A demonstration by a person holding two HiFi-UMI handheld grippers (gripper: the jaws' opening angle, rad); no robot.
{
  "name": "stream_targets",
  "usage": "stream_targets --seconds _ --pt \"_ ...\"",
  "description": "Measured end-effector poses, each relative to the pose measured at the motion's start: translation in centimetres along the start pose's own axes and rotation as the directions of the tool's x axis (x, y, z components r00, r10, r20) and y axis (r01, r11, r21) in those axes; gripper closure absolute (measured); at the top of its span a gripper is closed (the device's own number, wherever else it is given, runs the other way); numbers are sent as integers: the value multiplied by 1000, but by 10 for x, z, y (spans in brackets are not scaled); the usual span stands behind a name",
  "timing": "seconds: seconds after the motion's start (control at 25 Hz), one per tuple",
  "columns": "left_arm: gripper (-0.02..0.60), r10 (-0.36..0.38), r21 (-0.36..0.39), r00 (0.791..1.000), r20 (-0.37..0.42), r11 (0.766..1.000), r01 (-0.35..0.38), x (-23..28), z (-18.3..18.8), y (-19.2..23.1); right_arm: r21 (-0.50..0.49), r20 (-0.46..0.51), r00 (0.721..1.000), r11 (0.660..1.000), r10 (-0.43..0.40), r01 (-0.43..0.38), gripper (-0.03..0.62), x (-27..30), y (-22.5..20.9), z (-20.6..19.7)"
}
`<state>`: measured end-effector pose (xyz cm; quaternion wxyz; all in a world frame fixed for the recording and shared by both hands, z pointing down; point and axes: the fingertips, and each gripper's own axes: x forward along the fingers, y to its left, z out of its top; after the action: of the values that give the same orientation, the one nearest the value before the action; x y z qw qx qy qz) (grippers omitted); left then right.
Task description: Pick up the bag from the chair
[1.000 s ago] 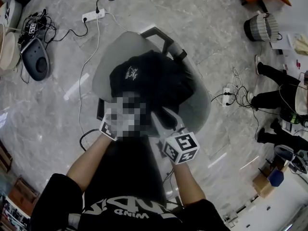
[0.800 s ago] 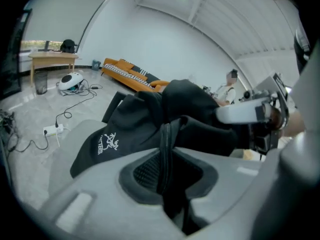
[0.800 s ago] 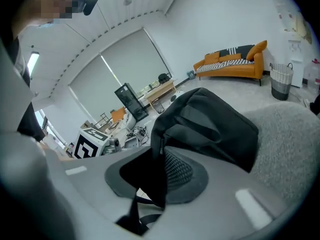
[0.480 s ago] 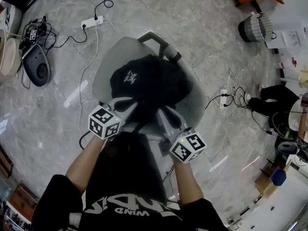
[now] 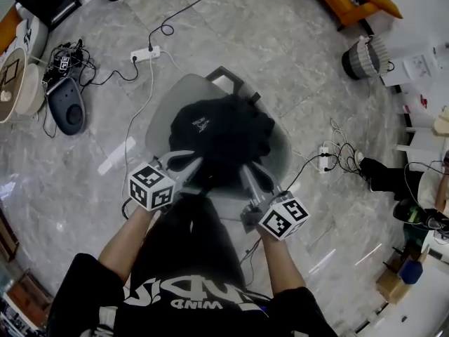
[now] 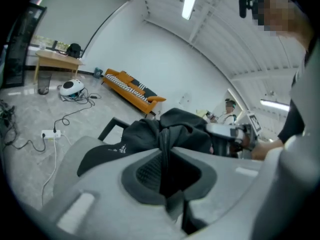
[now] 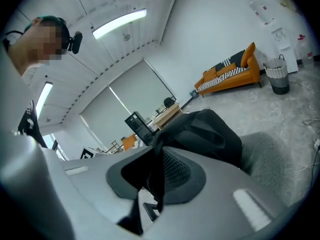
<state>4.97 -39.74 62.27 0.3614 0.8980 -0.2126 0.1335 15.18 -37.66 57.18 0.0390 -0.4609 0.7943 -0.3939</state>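
The left gripper (image 5: pixel 184 163) is clenched on a fold of black fabric at the near edge of the bag (image 5: pixel 219 128), with the cloth pinched tight between its jaws. The bag sits over the seat of the grey chair (image 5: pixel 160 114); whether it rests there or is just lifted cannot be told. To its right, the right gripper (image 5: pixel 247 173) is clamped on another black fold of the bag.

The bag (image 5: pixel 221 135) lay on the chair (image 5: pixel 160 114). The left claw (image 5: pixel 191 164) sat at its near left edge and the right claw (image 5: pixel 248 178) at its near right (bag fabric between each pair of jaws). A power strip (image 5: pixel 145 53) lay on the floor (image 5: pixel 295 55) behind and left of the chair.
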Motion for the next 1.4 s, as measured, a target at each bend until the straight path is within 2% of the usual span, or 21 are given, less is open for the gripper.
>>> stream_targets --seconds 0.12,0.32,0.56,0.72,1.0,1.28,1.4 --pt "554 6 36 999 48 999 -8 -14 27 -19 5 48 998 999 46 -46 543 -9 16 19" --pt "554 13 51 992 123 999 -19 -50 60 -56 -23 96 987 992 129 -127 543 -29 61 49" --pt "554 12 72 976 218 997 -28 -94 83 -111 -62 147 968 979 204 -197 543 -65 116 76" --pt "554 -14 79 965 262 997 -7 -121 81 -150 -74 168 955 969 244 -235 543 -93 148 80" --pt "554 -40 78 954 298 997 17 -154 56 -202 -102 128 934 941 334 -323 543 -135 183 64" --pt "554 -4 62 943 333 998 -18 -180 43 -223 -128 98 898 900 428 -416 543 -150 210 55" --pt "554 13 50 943 331 998 -32 -186 35 -226 -107 100 891 895 443 -433 543 -153 213 46"
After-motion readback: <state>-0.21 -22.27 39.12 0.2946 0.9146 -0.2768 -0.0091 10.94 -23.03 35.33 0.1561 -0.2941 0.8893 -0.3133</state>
